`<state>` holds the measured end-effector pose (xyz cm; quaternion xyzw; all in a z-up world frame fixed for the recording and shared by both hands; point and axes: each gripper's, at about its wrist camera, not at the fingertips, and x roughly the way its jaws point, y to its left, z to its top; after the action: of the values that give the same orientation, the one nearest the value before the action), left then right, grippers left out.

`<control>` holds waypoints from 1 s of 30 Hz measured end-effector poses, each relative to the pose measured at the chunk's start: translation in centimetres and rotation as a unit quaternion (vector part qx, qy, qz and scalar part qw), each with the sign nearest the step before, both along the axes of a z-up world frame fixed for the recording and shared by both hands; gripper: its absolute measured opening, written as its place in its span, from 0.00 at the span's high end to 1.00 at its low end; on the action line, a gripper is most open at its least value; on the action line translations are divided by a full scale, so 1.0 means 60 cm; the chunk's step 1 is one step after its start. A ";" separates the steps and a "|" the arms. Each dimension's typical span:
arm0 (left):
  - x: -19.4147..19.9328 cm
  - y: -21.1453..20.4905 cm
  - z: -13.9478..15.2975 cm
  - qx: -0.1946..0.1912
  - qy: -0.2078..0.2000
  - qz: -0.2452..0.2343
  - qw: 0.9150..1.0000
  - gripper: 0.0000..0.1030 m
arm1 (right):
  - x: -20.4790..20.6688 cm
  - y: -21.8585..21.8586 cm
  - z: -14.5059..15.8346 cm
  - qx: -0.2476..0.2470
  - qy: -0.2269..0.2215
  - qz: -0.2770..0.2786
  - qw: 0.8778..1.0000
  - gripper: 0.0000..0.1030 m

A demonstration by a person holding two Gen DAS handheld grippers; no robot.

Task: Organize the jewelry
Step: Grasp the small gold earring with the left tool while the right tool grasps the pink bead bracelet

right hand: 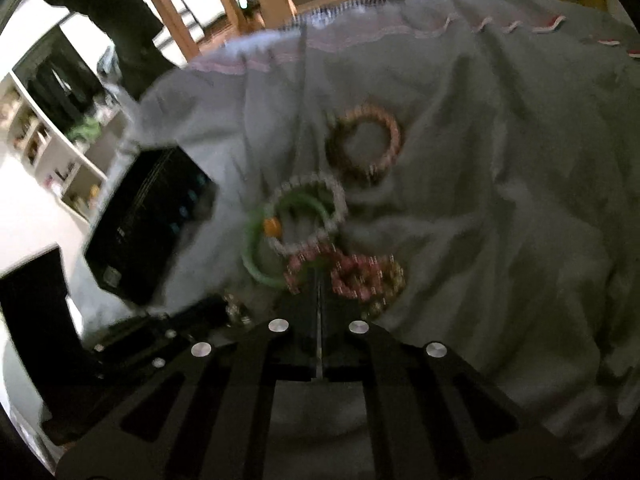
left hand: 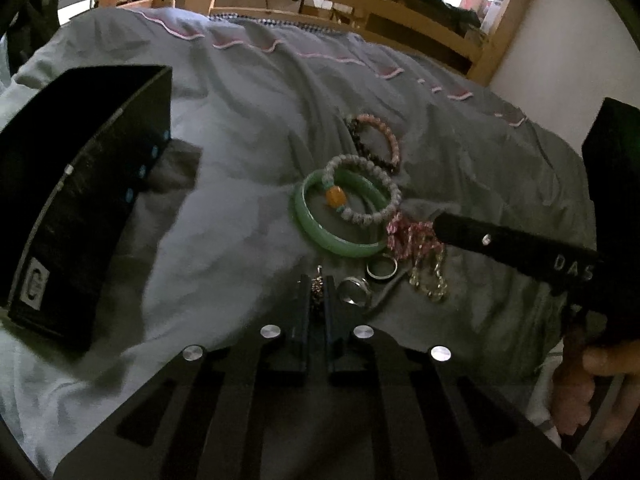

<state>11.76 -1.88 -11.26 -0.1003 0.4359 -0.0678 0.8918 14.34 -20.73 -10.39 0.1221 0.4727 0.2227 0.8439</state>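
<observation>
A heap of jewelry lies on the grey bedsheet (left hand: 240, 128): a green bangle (left hand: 312, 222), a white beaded bracelet (left hand: 394, 196) with an orange bead, a pink-and-dark beaded bracelet (left hand: 390, 136), a pink chain (left hand: 408, 238), a gold chain (left hand: 428, 284) and two rings (left hand: 382, 269). My left gripper (left hand: 317, 280) is shut on a small beaded earring (left hand: 318, 288) just in front of the rings. My right gripper (right hand: 319, 280) is shut, its tips at the pink chain (right hand: 352, 276); blur hides whether a link is pinched. From the left wrist view the right gripper (left hand: 438, 222) reaches in from the right.
A black open box (left hand: 80, 200) stands on the sheet left of the jewelry, also visible as the black box (right hand: 148, 224) in the right wrist view. A wooden bed frame (left hand: 360, 4) runs along the far side. A hand (left hand: 580, 380) holds the right gripper.
</observation>
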 end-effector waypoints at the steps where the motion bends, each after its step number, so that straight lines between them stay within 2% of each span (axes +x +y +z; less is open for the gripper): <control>1: -0.001 0.001 0.003 -0.001 -0.003 0.001 1.000 0.95 | 0.000 -0.002 0.003 0.004 -0.004 -0.003 1.000 0.99; 6: -0.005 0.007 0.020 -0.008 -0.021 0.010 1.000 0.95 | -0.005 -0.015 0.028 0.037 -0.037 -0.015 0.999 0.99; 10: -0.010 0.012 0.032 -0.009 -0.031 0.019 0.999 0.95 | -0.005 -0.023 0.037 0.049 -0.042 -0.022 0.998 0.99; 11: -0.012 0.015 0.036 -0.010 -0.035 0.023 0.999 0.95 | -0.003 -0.021 0.035 0.044 -0.038 -0.023 0.998 0.99; 14: -0.014 0.019 0.042 -0.010 -0.042 0.030 0.999 0.95 | 0.006 0.000 0.013 -0.020 -0.015 -0.023 0.999 0.97; 16: -0.012 0.020 0.043 -0.010 -0.041 0.032 0.999 0.95 | 0.005 0.020 0.009 -0.043 -0.023 -0.001 0.999 0.83; 18: -0.010 0.019 0.041 -0.011 -0.038 0.033 0.999 0.95 | 0.002 0.042 0.011 -0.064 -0.049 0.023 0.997 0.48; 19: -0.011 0.019 0.041 -0.011 -0.039 0.034 0.999 0.95 | 0.002 0.048 0.009 -0.071 -0.055 0.029 0.996 0.45; 20: -0.012 0.019 0.043 -0.010 -0.040 0.034 0.999 0.95 | 0.006 0.056 0.006 -0.076 -0.057 0.038 0.995 0.46; 22: -0.014 0.022 0.044 -0.011 -0.042 0.036 0.998 0.95 | 0.016 0.064 -0.008 -0.084 -0.041 0.050 0.994 0.62; 23: -0.014 0.024 0.044 -0.012 -0.041 0.037 0.998 0.95 | 0.022 0.068 -0.022 -0.094 -0.021 0.054 0.994 0.74; 24: -0.014 0.026 0.042 -0.013 -0.040 0.038 0.998 0.95 | 0.025 0.068 -0.034 -0.097 -0.007 0.056 0.994 0.78; 26: -0.013 0.028 0.040 -0.014 -0.037 0.041 0.998 0.95 | 0.023 0.064 -0.034 -0.081 -0.006 0.061 0.995 0.88; 27: -0.012 0.028 0.040 -0.014 -0.036 0.042 0.998 0.95 | 0.022 0.058 -0.025 -0.063 -0.013 0.060 0.996 0.92; 30: -0.014 0.028 0.043 -0.013 -0.039 0.043 0.998 0.95 | 0.019 0.039 0.000 -0.019 -0.036 0.045 0.998 0.92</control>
<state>10.93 -0.18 -8.67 -0.1276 0.3953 -0.0390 0.9088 15.47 -18.38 -10.42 0.0768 0.4507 0.2561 0.8517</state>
